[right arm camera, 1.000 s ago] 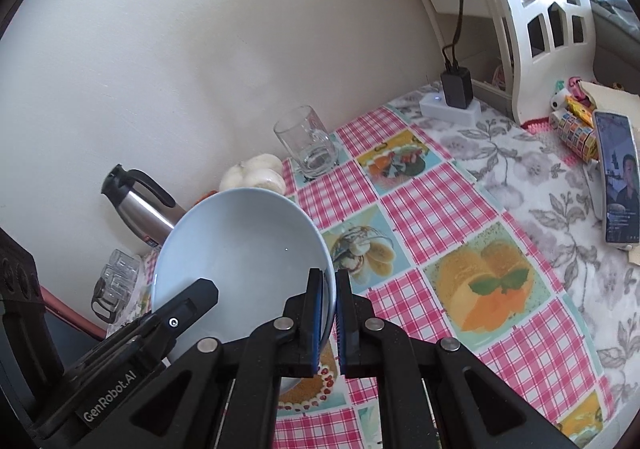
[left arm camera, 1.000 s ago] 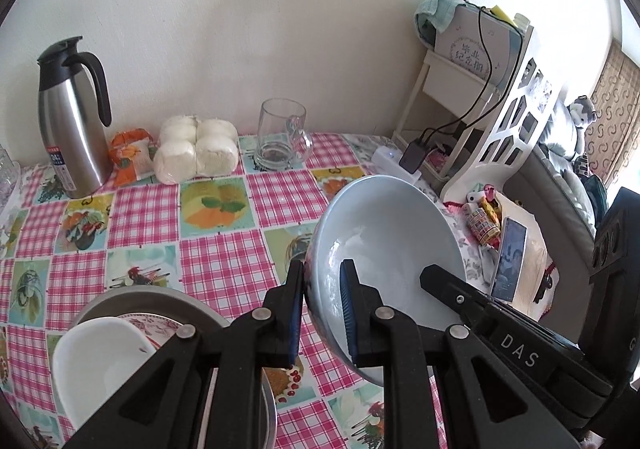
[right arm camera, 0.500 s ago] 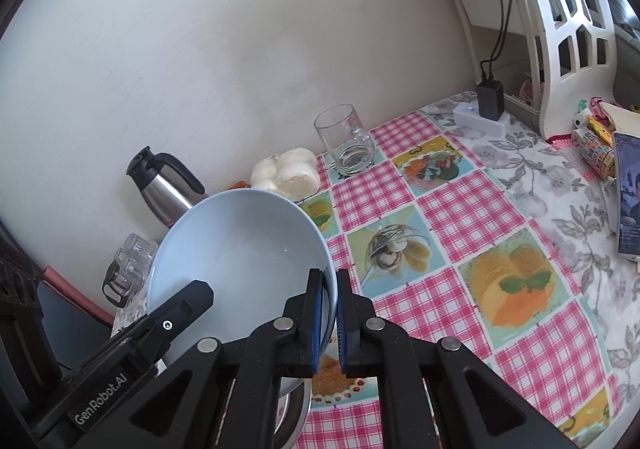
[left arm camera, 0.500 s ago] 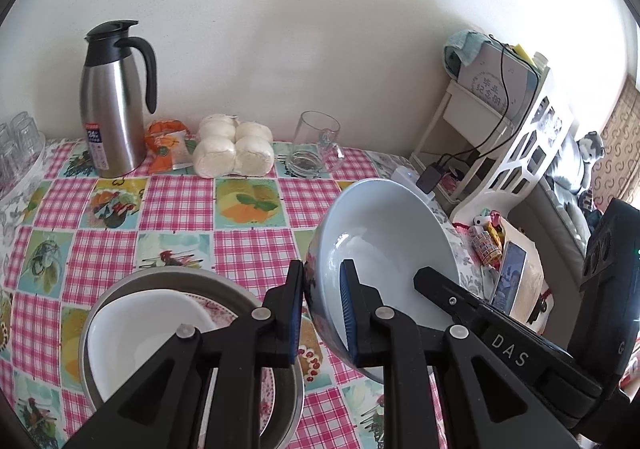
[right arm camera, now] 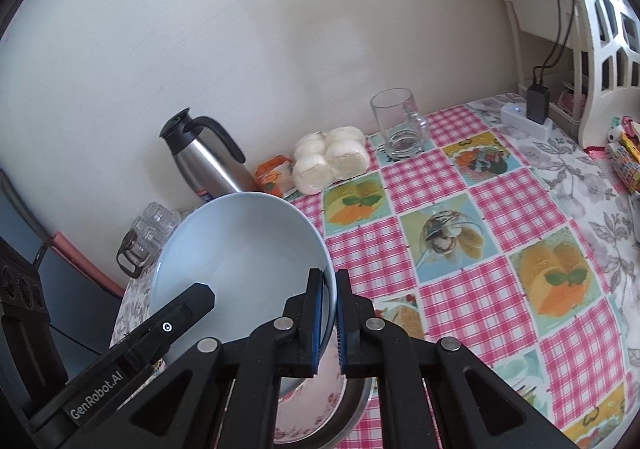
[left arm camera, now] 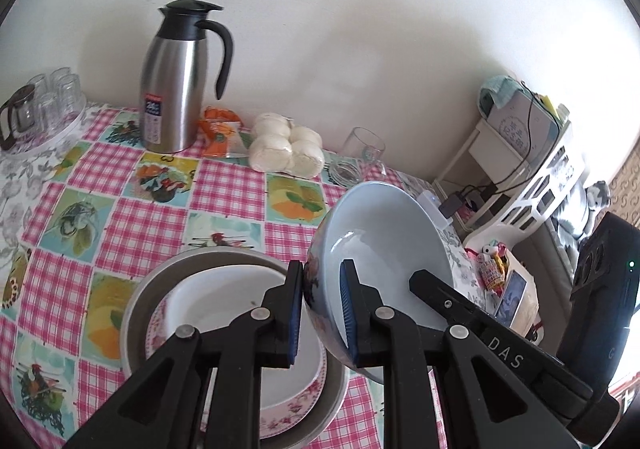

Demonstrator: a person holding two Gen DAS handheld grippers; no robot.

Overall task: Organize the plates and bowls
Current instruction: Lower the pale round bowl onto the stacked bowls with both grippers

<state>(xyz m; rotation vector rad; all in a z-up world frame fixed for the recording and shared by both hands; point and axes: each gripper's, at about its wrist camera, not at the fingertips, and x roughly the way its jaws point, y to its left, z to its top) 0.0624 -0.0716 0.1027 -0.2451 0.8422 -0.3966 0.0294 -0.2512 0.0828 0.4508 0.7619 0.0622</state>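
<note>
Pale blue porcelain, the bowl (left arm camera: 384,249) hung tilted in the air, its rim pinched on opposite sides by both grippers: the left gripper (left arm camera: 320,313) clamped one edge, the right gripper (right arm camera: 328,317) the other. The stack lay just below and to the left of it: a white bowl (left arm camera: 224,309) on a floral plate (left arm camera: 288,409) inside a steel basin (left arm camera: 138,313). Neither hand was nearer. Pink checked oilcloth (left arm camera: 224,185) covered the table; a steel thermos (left arm camera: 176,77) stood by the plain wall.
</note>
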